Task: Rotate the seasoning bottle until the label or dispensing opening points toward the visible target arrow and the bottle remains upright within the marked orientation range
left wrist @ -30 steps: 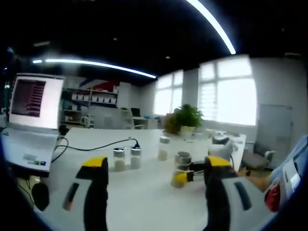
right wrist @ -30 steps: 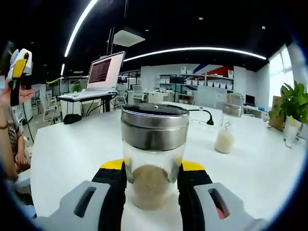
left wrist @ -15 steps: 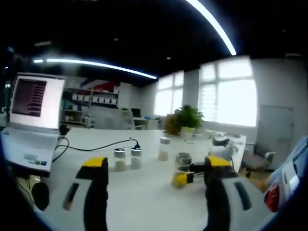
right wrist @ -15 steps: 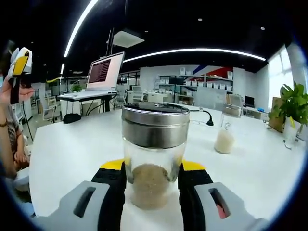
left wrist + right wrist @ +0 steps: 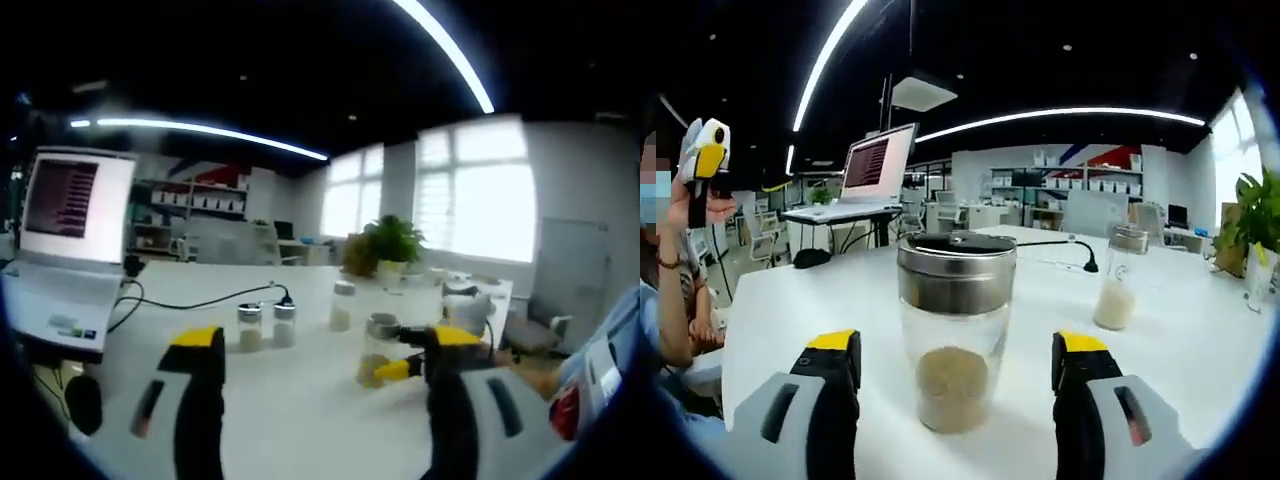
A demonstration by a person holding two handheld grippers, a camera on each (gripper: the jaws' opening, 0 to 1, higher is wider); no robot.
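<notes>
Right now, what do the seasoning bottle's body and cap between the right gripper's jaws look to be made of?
The seasoning bottle body looks like clear glass or hard plastic: the brownish powder inside shows through. Its cap looks like brushed metal, with a dull silvery sheen. The right gripper stands open around it, jaws apart from it.

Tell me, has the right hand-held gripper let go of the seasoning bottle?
Yes. The right hand-held gripper opened; its jaws now stand clear of the seasoning bottle.

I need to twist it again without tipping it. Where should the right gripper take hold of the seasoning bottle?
Grip the seasoning bottle by its clear glass body just below the metal cap, coming in level from the right gripper side. It stands upright between the open fingers, and its straight round walls suit them.
</notes>
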